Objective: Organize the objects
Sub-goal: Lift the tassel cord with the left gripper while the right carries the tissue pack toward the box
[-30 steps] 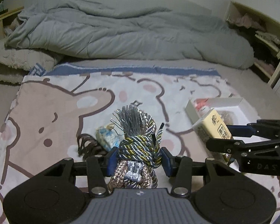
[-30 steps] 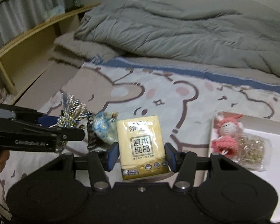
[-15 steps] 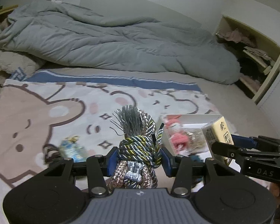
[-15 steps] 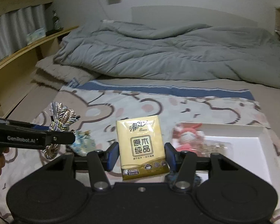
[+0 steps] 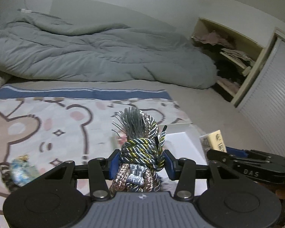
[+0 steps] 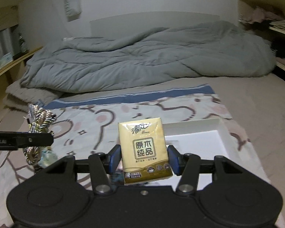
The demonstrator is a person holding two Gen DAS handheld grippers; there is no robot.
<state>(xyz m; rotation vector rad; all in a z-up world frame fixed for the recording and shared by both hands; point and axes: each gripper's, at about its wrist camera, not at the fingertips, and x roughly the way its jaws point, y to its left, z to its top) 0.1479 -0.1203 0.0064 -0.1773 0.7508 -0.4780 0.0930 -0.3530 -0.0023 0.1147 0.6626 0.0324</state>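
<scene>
We take the white tray on the bear-print blanket as our landmark. Left gripper: fingers drawn in partway and clamped on a bundle of twisted cord, grey tassel uppermost; we see the bundle held in the air over the blanket just left of the tray's near corner. Right gripper: fingers partly closed, pressing both sides of a yellow tissue pack, which stands upright above the tray's left edge. In the left wrist view the same pack shows just right of the tray. Well left of the tray, a small blue-wrapped item lies on the blanket beside a dark coiled thing; we cannot tell what either is. Beyond the tray, a grey duvet is heaped across the bed. To the tray's far right, an open shelf unit holds folded clothes.
</scene>
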